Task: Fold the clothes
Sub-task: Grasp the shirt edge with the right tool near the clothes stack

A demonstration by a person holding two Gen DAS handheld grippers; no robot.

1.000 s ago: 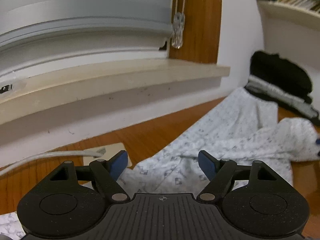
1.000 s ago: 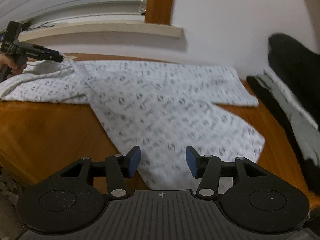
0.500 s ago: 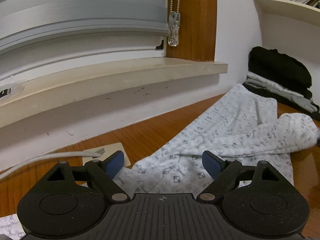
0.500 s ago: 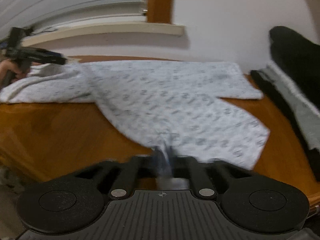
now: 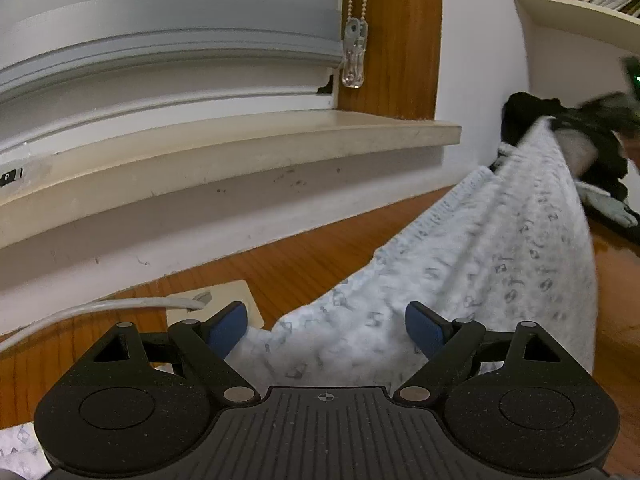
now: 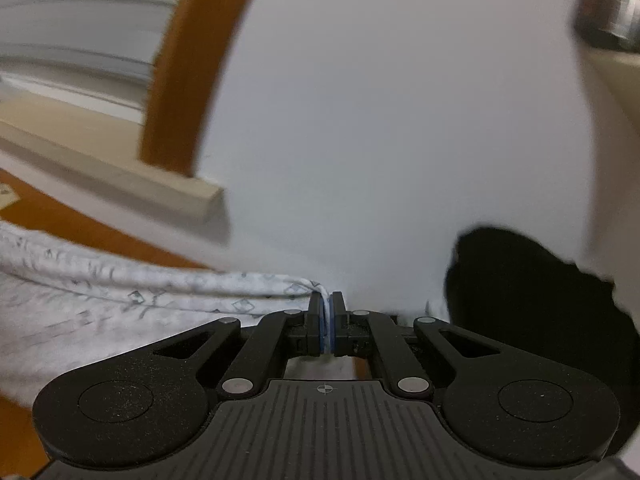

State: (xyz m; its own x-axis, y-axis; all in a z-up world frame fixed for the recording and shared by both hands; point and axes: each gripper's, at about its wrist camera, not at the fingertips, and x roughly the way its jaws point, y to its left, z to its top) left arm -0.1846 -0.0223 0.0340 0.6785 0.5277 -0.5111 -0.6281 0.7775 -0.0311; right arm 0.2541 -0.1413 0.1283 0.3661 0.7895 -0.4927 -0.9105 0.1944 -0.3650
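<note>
Left gripper [image 5: 326,330]: we see its blue pads spread wide, low over the near end of the garment, closed on nothing.
Garment [image 5: 480,264]: a white knit with a small grey print, it runs from between the left gripper's pads up and away to the far right, one end lifted off the wooden tabletop [image 5: 304,264].
Right gripper [image 6: 327,322]: we find its pads pressed together on a thin edge of the cloth, with the fabric trailing off to the left in a rolled ridge.
How it handles: we judge it light and limp; it sags between its held end and its resting end, and will drape, bunch or slide rather than keep a line.
Where to hold: we would pinch at a hem or corner, as the right gripper does, with the near end between the left pads as the matching spot.
Dark clothes [image 6: 532,304]: a black heap lies at the far right near the wall, with some grey in it in the left view.
Hard to make out: motion blur smears the lifted end; we cannot tell which part of the garment is pinched, what kind of garment it is, or how many folds it carries.
</note>
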